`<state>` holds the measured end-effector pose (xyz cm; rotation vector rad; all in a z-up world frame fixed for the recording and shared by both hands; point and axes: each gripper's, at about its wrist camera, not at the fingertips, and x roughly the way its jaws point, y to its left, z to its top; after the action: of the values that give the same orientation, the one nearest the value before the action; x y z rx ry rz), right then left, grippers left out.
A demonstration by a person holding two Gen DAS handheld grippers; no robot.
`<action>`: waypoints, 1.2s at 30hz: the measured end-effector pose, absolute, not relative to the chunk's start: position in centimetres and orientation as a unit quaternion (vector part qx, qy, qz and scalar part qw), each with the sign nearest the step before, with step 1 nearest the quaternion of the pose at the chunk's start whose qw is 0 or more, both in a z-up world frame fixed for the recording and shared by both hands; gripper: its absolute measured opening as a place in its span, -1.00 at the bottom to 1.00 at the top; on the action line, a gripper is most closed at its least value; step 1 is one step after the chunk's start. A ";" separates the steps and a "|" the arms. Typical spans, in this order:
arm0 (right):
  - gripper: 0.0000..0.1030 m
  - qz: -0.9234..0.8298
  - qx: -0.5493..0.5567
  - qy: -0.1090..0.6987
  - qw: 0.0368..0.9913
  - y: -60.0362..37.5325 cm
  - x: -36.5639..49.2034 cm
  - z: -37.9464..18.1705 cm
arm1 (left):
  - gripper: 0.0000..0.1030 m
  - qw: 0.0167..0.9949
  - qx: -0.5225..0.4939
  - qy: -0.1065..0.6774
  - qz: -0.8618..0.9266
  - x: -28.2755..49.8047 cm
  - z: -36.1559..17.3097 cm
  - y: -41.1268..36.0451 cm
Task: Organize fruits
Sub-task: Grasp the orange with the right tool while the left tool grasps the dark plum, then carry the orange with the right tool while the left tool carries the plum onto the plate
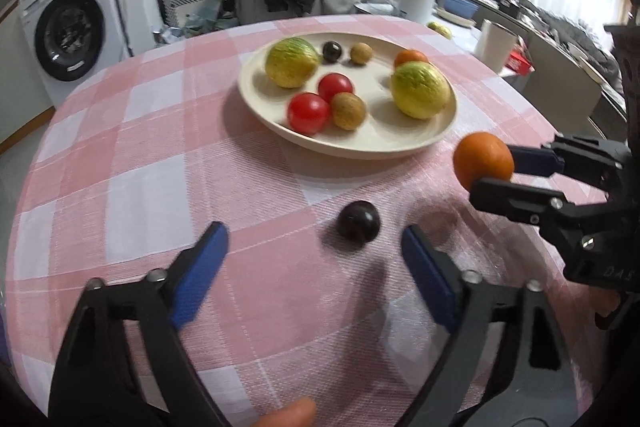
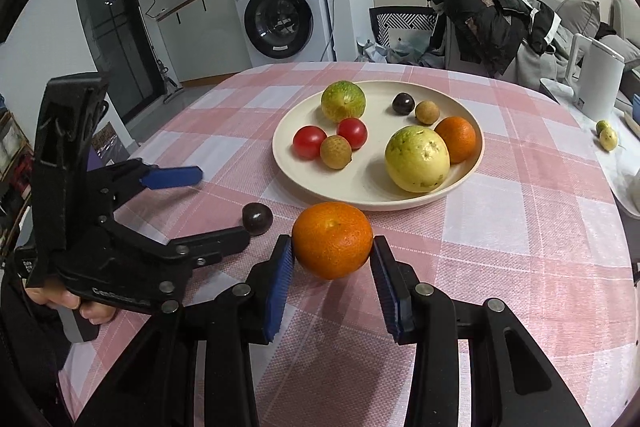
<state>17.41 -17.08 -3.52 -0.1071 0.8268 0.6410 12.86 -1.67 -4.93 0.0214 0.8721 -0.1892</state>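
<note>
On the checked tablecloth (image 2: 520, 227), a plate (image 2: 400, 199) is loaded with eight fruits. One orange (image 2: 332, 239) is clamped by the right gripper (image 2: 332, 267); the left gripper (image 1: 316, 247) is spread around one dark plum (image 1: 358, 223), untouched.

One orange (image 2: 332, 239) is clamped between the right tongs' (image 2: 333, 263) blue pads, lifted clear of the tabletop (image 2: 520, 247) just short of the plate (image 2: 360, 193). A dark plum (image 1: 358, 224) lies loose on the cloth, between the left tongs' (image 1: 316, 243) spread tips, untouched. The cream plate holds two guavas (image 2: 417, 159), two tomatoes (image 2: 309, 142), two longans (image 2: 335, 152), a plum and an orange.
</note>
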 end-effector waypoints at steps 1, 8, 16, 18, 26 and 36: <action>-0.22 0.306 -0.050 0.395 0.865 -17.1 17.4 -3.5 | 0.42 0.899 0.020 0.426 -0.099 12.9 -5.1 -2.1; -0.22 0.310 -0.045 0.394 0.864 -17.2 17.4 -3.6 | 0.03 0.892 0.040 0.434 -0.124 13.2 -5.5 -3.5; -0.22 0.309 -0.039 0.393 0.866 -17.4 17.6 -3.6 | -0.59 0.892 0.048 0.427 -0.141 13.1 -5.3 -3.9; -0.22 0.308 -0.038 0.392 0.866 -17.4 17.6 -3.7 | -0.59 0.892 0.047 0.426 -0.141 13.1 -5.2 -4.0; -0.22 0.308 -0.036 0.392 0.866 -17.5 17.8 -3.8 | -0.59 0.896 0.040 0.419 -0.141 12.7 -4.8 -3.7; -0.22 0.297 -0.036 0.383 0.874 -18.0 18.2 -3.0 | -0.59 0.911 0.024 0.389 -0.132 11.8 -2.4 -2.7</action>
<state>18.22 -17.96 -3.01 -0.0761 0.7991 0.6199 11.76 -2.70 -2.44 0.0502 0.8022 -0.2727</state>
